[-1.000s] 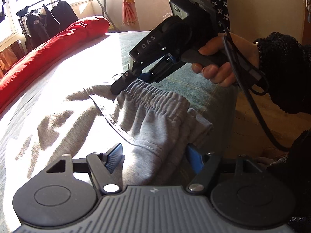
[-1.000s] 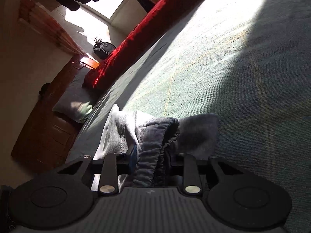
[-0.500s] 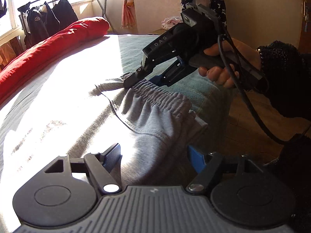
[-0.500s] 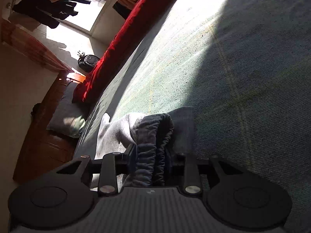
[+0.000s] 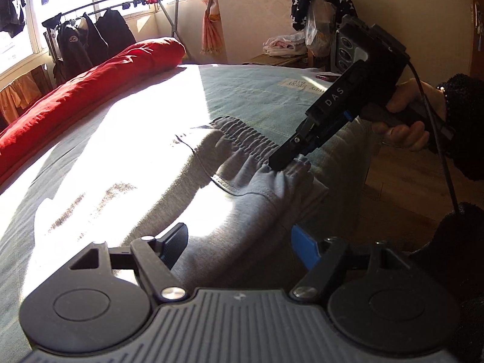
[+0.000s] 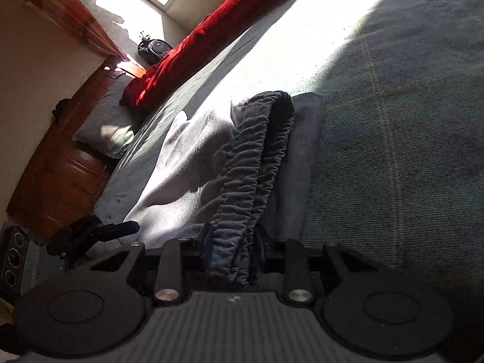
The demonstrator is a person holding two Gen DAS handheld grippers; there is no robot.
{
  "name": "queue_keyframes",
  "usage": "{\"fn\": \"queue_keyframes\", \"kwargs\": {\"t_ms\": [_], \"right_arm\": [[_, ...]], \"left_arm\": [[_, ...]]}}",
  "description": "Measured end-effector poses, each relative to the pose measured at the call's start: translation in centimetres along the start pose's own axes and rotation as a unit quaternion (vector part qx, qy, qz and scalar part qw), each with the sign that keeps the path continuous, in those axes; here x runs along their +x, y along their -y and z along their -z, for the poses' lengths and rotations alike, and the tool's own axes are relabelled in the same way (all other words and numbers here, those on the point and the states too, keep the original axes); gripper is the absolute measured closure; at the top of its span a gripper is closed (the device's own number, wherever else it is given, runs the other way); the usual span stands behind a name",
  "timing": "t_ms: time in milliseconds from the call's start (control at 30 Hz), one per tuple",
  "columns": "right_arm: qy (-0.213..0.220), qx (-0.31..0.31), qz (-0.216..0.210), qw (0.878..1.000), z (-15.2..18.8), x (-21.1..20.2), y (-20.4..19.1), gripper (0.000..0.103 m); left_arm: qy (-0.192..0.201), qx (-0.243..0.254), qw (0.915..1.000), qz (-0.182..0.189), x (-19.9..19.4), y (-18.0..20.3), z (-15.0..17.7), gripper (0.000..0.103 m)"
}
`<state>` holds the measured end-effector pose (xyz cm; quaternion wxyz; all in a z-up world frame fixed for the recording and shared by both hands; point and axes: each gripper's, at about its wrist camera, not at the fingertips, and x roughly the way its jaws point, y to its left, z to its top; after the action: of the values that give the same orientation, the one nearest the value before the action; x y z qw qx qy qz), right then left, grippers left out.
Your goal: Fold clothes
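Note:
Grey sweatpants (image 5: 169, 187) lie flat on the blue-green bedspread (image 5: 260, 90), partly in bright sun. The elastic waistband (image 5: 242, 136) runs close to the bed's right edge. My right gripper (image 5: 284, 160), held by a hand in a black sleeve, is shut on the near end of the waistband. In the right wrist view the gathered waistband (image 6: 251, 169) stretches forward from the shut right gripper (image 6: 233, 242). My left gripper (image 5: 239, 242) is open low over the pants, with grey cloth lying loose between its spread fingers. A left fingertip (image 6: 127, 227) shows at the lower left of the right wrist view.
A rolled red duvet (image 5: 90, 90) lies along the far side of the bed. A clothes rack (image 5: 90, 36) stands by the window. Folded laundry (image 5: 281, 45) sits on a cabinet beyond the bed. Wooden floor (image 5: 408, 187) lies to the right. A pillow (image 6: 106, 133) rests against the wooden headboard (image 6: 60, 175).
My right gripper, still shut on the waistband, has moved right and nearer the bed edge, and the waistband now stretches out ahead of it. My left gripper stayed open over the pants.

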<state>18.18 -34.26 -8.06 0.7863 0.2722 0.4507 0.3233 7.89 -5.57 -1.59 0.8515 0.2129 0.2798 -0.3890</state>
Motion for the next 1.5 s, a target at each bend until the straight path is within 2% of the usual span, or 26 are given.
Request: {"fn": "queue_keyframes", "kwargs": {"t_ms": [100, 167, 200, 233, 333, 433, 567, 667, 800, 867, 900, 933, 1000, 1067, 1167, 1233, 1300, 1333, 1400, 1500], "right_arm": [[-0.003, -0.026, 0.022, 0.999, 0.1, -0.8, -1.1, 0.073], [-0.016, -0.033, 0.046, 0.998, 0.4, -0.8, -1.1, 0.066], [-0.017, -0.034, 0.054, 0.998, 0.5, -1.1, -1.0, 0.059], [-0.014, -0.034, 0.059, 0.998, 0.6, -1.7, -1.0, 0.058], [0.032, -0.05, 0.085, 0.995, -0.2, -4.2, -1.8, 0.057], [0.078, -0.067, 0.079, 0.992, -2.3, -5.4, -3.1, 0.054], [0.085, -0.117, 0.055, 0.988, -4.8, -2.7, -6.2, 0.054], [0.062, -0.147, 0.051, 0.986, -6.0, 0.8, -7.8, 0.054], [0.032, -0.213, 0.079, 0.973, -6.7, 5.7, -8.4, 0.054], [0.021, -0.214, 0.122, 0.969, -6.9, 7.7, -7.1, 0.061], [0.02, -0.206, 0.125, 0.97, -7.1, 8.2, -6.4, 0.071], [0.028, -0.192, 0.124, 0.973, -7.3, 8.0, -5.5, 0.075], [0.042, -0.165, 0.112, 0.979, -7.5, 7.1, -5.1, 0.075], [0.056, -0.163, 0.111, 0.979, -7.1, 5.8, -5.9, 0.072], [0.06, -0.181, 0.106, 0.976, -5.8, 4.2, -7.2, 0.062], [0.055, -0.187, 0.103, 0.975, -4.8, 3.6, -7.6, 0.053], [0.048, -0.186, 0.115, 0.975, -3.8, 3.2, -7.5, 0.052], [0.049, -0.185, 0.118, 0.975, -3.5, 3.0, -7.4, 0.052], [0.056, -0.18, 0.118, 0.975, -3.0, 2.5, -7.3, 0.052], [0.067, -0.174, 0.119, 0.975, -2.2, 1.8, -7.2, 0.043]], "left_arm": [[-0.002, -0.014, 0.9999, -0.008, -0.6, -0.6, 0.6, 0.027], [-0.008, -0.023, 0.9996, -0.017, -0.9, -1.1, 0.9, 0.027], [-0.009, -0.026, 0.9993, -0.023, -1.1, -1.3, 1.0, 0.027], [-0.011, -0.03, 0.9991, -0.029, -1.3, -1.4, 1.1, 0.027], [0.005, -0.048, 0.9984, -0.029, -2.0, -2.0, 0.8, 0.027], [-0.001, -0.052, 0.9983, -0.025, -0.7, -1.4, 0.5, 0.025], [-0.017, -0.054, 0.9981, -0.023, 1.5, -0.4, 0.4, 0.025], [-0.029, -0.055, 0.9978, -0.021, 3.2, 0.4, 0.2, 0.027], [-0.029, -0.044, 0.9985, -0.014, 2.3, 1.3, 1.1, 0.023], [-0.028, -0.044, 0.9986, -0.009, 1.3, 1.3, 1.3, 0.023], [-0.027, -0.045, 0.9986, -0.008, 0.7, 1.2, 1.5, 0.023], [-0.027, -0.046, 0.9986, -0.006, 0.2, 1.1, 1.6, 0.023], [-0.019, -0.051, 0.9985, -0.007, -1.1, 0.5, 1.8, 0.022], [-0.016, -0.066, 0.9973, -0.028, -1.9, -0.8, 2.3, 0.022], [-0.016, -0.095, 0.993, -0.069, -2.8, -3.0, 3.0, 0.022], [-0.037, -0.138, 0.9869, -0.075, -2.7, -4.9, 4.4, 0.022], [-0.063, -0.184, 0.9781, -0.075, -2.4, -6.7, 6.0, 0.022], [-0.065, -0.189, 0.9765, -0.079, -2.9, -7.1, 6.5, 0.022], [-0.054, -0.192, 0.975, -0.098, -4.9, -7.8, 6.8, 0.022], [-0.03, -0.197, 0.9664, -0.163, -8.7, -9.7, 6.6, 0.022]]}}
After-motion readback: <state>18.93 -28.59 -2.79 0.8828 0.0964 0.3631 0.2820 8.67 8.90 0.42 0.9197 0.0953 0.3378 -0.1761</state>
